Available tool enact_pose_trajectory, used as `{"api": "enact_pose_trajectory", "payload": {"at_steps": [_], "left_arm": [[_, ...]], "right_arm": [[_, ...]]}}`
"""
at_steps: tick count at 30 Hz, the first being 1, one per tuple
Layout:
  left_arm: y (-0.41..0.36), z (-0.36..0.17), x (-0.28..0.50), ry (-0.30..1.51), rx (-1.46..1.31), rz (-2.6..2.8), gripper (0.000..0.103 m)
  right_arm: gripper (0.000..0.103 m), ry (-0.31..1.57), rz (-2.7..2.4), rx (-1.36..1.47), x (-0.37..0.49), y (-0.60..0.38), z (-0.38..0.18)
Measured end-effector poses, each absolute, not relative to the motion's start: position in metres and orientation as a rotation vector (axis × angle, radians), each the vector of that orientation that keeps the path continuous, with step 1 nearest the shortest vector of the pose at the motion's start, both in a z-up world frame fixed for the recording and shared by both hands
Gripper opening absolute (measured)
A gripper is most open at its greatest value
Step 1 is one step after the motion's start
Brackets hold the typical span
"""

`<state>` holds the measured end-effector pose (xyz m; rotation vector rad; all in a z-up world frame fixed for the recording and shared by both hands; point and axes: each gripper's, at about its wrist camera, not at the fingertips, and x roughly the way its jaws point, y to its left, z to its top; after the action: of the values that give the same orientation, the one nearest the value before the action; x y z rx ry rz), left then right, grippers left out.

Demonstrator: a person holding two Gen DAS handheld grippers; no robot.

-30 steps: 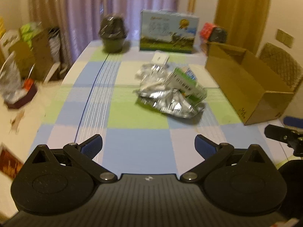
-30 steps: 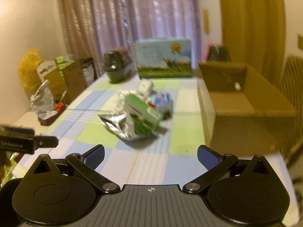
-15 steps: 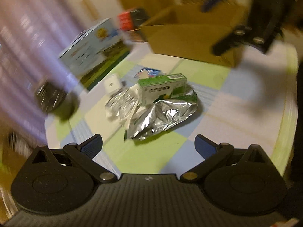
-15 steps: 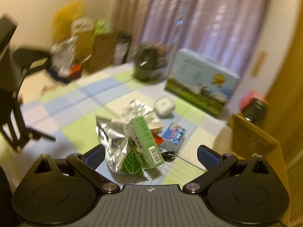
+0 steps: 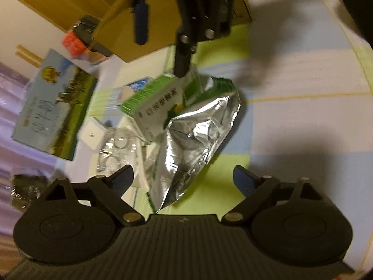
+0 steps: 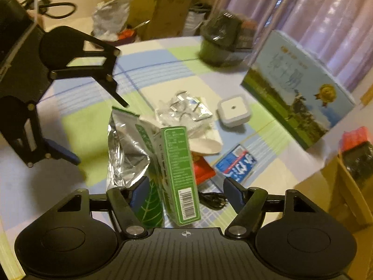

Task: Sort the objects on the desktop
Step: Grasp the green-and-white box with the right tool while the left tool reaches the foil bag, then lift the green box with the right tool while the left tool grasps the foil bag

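Both grippers (image 5: 183,177) (image 6: 185,191) splayed — flanking green box (image 6: 180,172).

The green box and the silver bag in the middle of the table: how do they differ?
The green box is stiff, straight-edged and printed with text and a barcode; the silver bag is crumpled, shiny foil. The box leans propped up; the bag slumps. They touch, and both carry green print.

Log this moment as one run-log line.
left gripper: open, over foil bag | right gripper: open, fingers straddling green box | cardboard box: nothing placed yet
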<state>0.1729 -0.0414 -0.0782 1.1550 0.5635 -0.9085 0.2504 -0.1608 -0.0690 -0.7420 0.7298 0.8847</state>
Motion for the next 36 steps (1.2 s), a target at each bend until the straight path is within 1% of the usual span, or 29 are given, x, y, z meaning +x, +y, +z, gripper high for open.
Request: {"api": "enact_pose_trajectory", "payload": {"at_steps": [4,12,15,16,22,25,26,29,32,36], "left_arm": [[-0.046,-0.094,0.183,0.547,1.212,-0.955,0.088],[-0.059,-0.105,0.209,0.558,1.214,-1.019,0.088],[-0.064,-0.108,0.214,0.575,1.221,-1.04,0.087],[-0.065,-0.109,0.216,0.578,1.224,-1.051,0.086],[-0.074,-0.113,0.219,0.592,1.245,-1.098,0.08],[-0.082,-0.111,0.23,0.652,1.207,-1.106,0.067],[-0.084,-0.111,0.232,0.67,1.2,-1.105,0.064],[-0.086,-0.11,0.229,0.705,1.194,-1.081,0.061],[-0.085,-0.106,0.216,0.761,1.163,-1.074,0.06],[-0.08,-0.094,0.19,0.902,1.057,-1.082,0.06]], "right_arm": [[0.058,0.777,0.921,-0.772,0.261,-0.153,-0.081],[0.051,0.847,0.95,-0.766,0.276,-0.143,-0.097],[0.032,0.875,0.927,-0.738,0.281,-0.144,-0.1],[0.029,0.883,0.924,-0.722,0.282,-0.145,-0.099],[0.027,0.934,0.884,-0.734,0.279,-0.15,-0.095],[0.027,0.945,0.873,-0.76,0.274,-0.15,-0.096],[0.027,0.944,0.87,-0.769,0.271,-0.151,-0.096],[0.027,0.964,0.867,-0.77,0.265,-0.152,-0.095],[0.027,0.993,0.89,-0.764,0.253,-0.154,-0.094],[0.027,1.067,0.928,-0.715,0.231,-0.16,-0.09]]}}
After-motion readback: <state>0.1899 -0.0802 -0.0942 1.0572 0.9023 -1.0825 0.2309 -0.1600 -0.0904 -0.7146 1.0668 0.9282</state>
